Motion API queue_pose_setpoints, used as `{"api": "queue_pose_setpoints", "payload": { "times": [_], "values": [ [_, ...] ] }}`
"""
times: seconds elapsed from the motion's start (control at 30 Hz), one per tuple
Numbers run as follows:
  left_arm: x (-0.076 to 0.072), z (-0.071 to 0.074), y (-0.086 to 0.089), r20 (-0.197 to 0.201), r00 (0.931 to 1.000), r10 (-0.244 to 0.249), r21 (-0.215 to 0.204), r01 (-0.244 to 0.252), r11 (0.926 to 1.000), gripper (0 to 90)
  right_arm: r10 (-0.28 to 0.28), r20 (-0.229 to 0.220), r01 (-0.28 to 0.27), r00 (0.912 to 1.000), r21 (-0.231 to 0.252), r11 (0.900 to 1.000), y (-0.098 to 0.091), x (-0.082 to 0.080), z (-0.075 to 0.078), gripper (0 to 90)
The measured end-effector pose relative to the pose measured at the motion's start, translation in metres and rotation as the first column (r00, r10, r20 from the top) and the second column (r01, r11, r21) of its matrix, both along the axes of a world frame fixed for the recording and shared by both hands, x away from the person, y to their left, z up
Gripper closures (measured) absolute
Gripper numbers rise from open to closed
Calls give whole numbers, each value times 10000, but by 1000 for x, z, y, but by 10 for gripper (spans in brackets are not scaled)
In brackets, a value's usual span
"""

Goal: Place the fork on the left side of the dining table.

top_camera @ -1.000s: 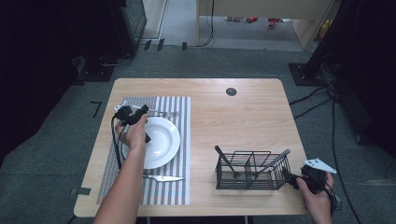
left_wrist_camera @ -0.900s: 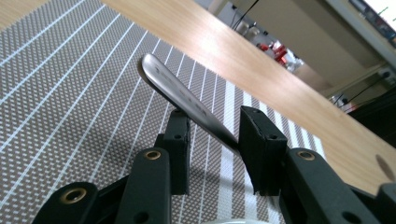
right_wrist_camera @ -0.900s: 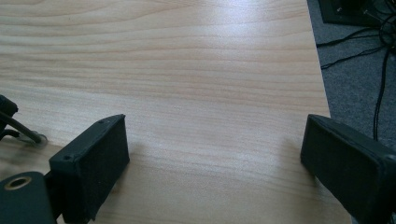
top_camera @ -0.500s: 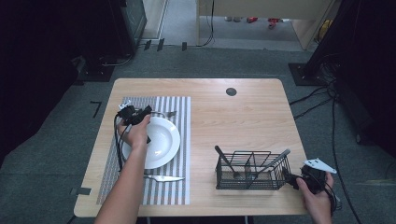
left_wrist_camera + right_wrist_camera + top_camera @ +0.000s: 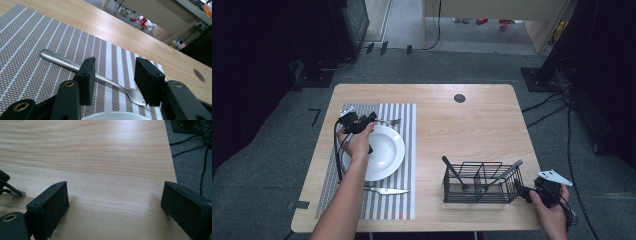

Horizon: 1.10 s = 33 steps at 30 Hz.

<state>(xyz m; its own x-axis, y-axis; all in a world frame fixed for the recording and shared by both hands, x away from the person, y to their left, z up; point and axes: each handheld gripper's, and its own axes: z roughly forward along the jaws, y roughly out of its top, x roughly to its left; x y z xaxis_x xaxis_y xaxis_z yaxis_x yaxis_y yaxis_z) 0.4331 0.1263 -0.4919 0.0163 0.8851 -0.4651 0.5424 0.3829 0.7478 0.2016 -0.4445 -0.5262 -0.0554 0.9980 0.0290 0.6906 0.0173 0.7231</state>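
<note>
A silver fork (image 5: 75,66) lies on the grey striped placemat (image 5: 404,150) just beyond the far rim of the white plate (image 5: 387,150). My left gripper (image 5: 114,72) hovers over the plate's far edge with its jaws open on either side of the fork's neck, not closed on it. In the high view the left gripper (image 5: 362,121) sits at the plate's upper left and the fork (image 5: 391,121) pokes out to its right. My right gripper (image 5: 115,202) rests open on bare wood at the table's front right, the right gripper (image 5: 537,192) just right of the wire caddy.
A black wire caddy (image 5: 482,182) holding a few dark and silver utensils stands at the front right. A knife (image 5: 387,190) lies on the placemat in front of the plate. A round cable hole (image 5: 459,98) marks the far middle of the table (image 5: 472,130).
The left gripper has crept slightly forward and right toward the fork. The right gripper has stayed put.
</note>
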Motion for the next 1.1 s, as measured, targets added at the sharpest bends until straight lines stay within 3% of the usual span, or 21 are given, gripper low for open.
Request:
{"api": "queue_pose_setpoints", "payload": {
  "times": [0.17, 0.47, 0.6, 0.67, 0.8, 0.93, 0.97, 1.0, 1.1],
  "values": [
    [-6, 8, -1, 415, 9981, -464, 408, 447, 9982, 510, -2, -2, 2, 10000, 2, 10000, 0, 0, 0, 78],
    [-16, 19, 8, 868, 9911, -1013, 676, 956, 9931, 497, -1, -1, 1, 10000, 0, 10000, 0, 0, 0, 78],
    [-20, 23, 4, 1047, 9839, -1451, 720, 1380, 9878, 462, -1, 0, 1, 10000, -1, 10000, 0, 0, 0, 78],
    [-20, 24, -3, 962, 9766, -1924, 639, 1868, 9803, 466, 0, 1, 0, 10000, -4, 10000, 0, 0, 0, 78],
    [-17, 25, -23, 718, 9537, -2920, 997, 2844, 9535, 500, 0, -2, 0, 10000, 0, 10000, 0, 0, 0, 77],
    [-12, 20, -45, 389, 9350, -3526, 1061, 3470, 9319, 559, -3, -1, 3, 10000, 1, 10000, 0, 0, 0, 78],
    [-12, 18, -50, 312, 9305, -3650, 1044, 3602, 9270, 589, 0, -2, 0, 10000, -1, 10000, 0, 0, 0, 78],
    [-11, 16, -54, 155, 9259, -3774, 1088, 3737, 9212, 677, -1, 5, 1, 10000, 0, 10000, 0, 0, 0, 78],
    [-9, 7, -65, -437, 9130, -4056, 1236, 4078, 9046, 755, 2, 1, -2, 10000, -1, 10000, 0, 0, 0, 78]
  ]
}}
